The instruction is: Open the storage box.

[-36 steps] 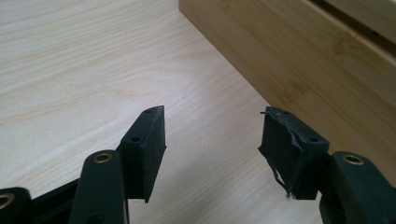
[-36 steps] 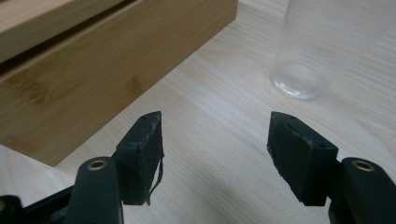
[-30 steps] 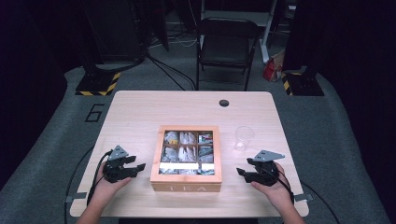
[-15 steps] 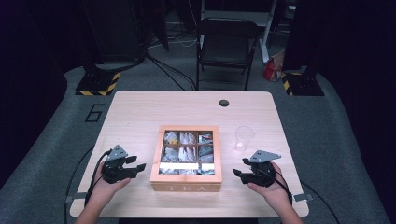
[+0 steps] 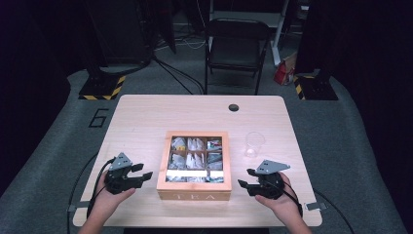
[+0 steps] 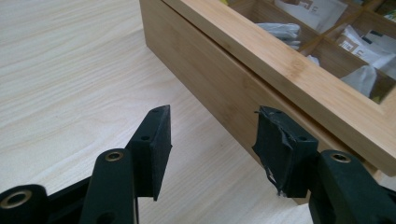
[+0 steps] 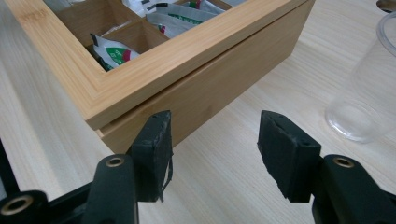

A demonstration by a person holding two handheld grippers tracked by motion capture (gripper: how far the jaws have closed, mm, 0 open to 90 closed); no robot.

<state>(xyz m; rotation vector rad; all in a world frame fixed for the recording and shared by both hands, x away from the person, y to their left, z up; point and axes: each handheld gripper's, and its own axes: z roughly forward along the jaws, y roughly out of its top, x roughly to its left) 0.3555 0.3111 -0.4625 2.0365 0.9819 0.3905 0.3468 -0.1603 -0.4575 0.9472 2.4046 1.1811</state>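
A wooden tea box [image 5: 194, 194] marked TEA sits at the middle of the table, with tea bags in its compartments under a framed lid. My left gripper [image 5: 144, 176] hovers just off the box's left side, pointing at it. In the left gripper view the gripper [image 6: 212, 140] is open, with the box wall [image 6: 219, 79] just beyond its fingertips. My right gripper [image 5: 245, 184] faces the box's right side. In the right gripper view the gripper [image 7: 212, 140] is open before the box corner [image 7: 205, 93]. Both pairs of jaws have just been closing, with nothing between them.
A clear plastic cup [image 5: 254, 144] stands right of the box, close to my right gripper; it also appears in the right gripper view [image 7: 369, 93]. A dark cable hole [image 5: 234, 107] lies at the table's far edge. A folding chair [image 5: 237, 46] stands beyond the table.
My right gripper has edged left toward the box. My left gripper has lifted slightly. Both pairs of jaws stand a little narrower.
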